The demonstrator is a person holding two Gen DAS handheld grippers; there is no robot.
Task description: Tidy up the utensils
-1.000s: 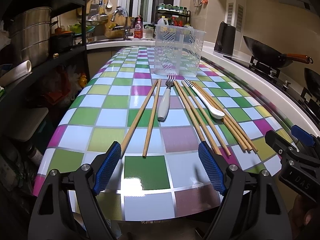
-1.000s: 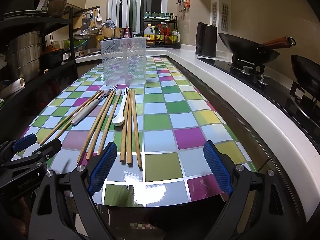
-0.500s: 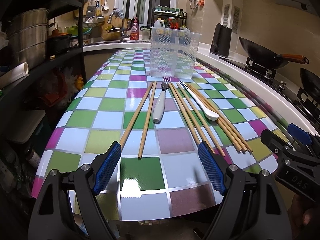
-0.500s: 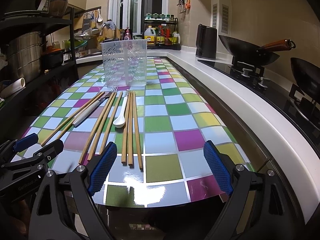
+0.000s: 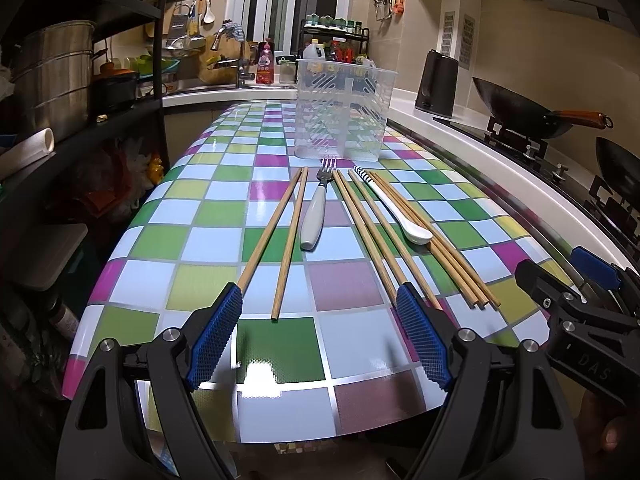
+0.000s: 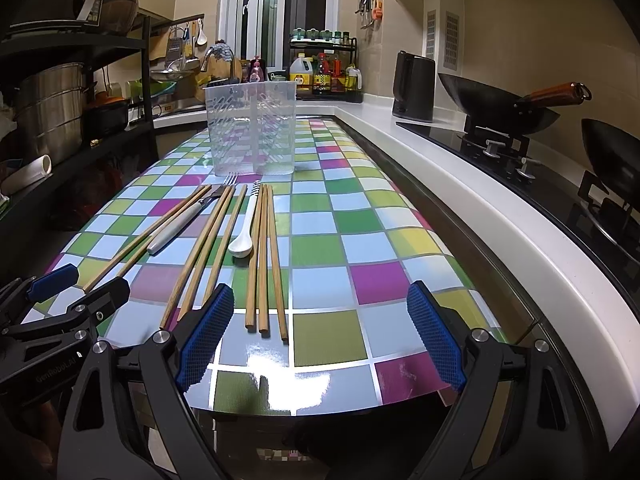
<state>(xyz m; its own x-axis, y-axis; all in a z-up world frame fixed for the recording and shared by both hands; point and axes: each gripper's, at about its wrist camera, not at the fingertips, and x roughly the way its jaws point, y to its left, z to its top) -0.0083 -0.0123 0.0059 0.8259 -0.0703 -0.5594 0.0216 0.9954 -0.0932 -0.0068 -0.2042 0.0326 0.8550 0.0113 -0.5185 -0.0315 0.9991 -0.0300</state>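
Both tools hover low at the near edge of the table, which wears a glossy checked cover of green, white, magenta and yellow squares. The left gripper points forward along the table with its blue-padded fingers spread wide apart and holding nothing; the near ends of the leftmost wooden chopsticks lie just in front of its left pad. The right gripper sits level beside it, its blue pads also wide apart and empty, with a bundle of three wooden chopsticks ending just inside its left pad. Each tool shows in the other's view at the frame edge (the right one carries embossed letters reading "DAS" in the left view, the left one a partly legible "GenRobot.AI" in the right view). The utensils lie in a loose fan along the table: a metal fork with a pale grey handle, its tines toward the far end; more wooden chopsticks to its right; and a white ceramic spoon with a blue-striped handle tip, bowl nearest the camera, resting against the rightmost sticks. Just beyond the fork tines stands a clear plastic slotted utensil holder, upright and divided down the middle. On the stove to the right sits a dark wok with a wooden handle, and a black electric kettle stands on the white counter.
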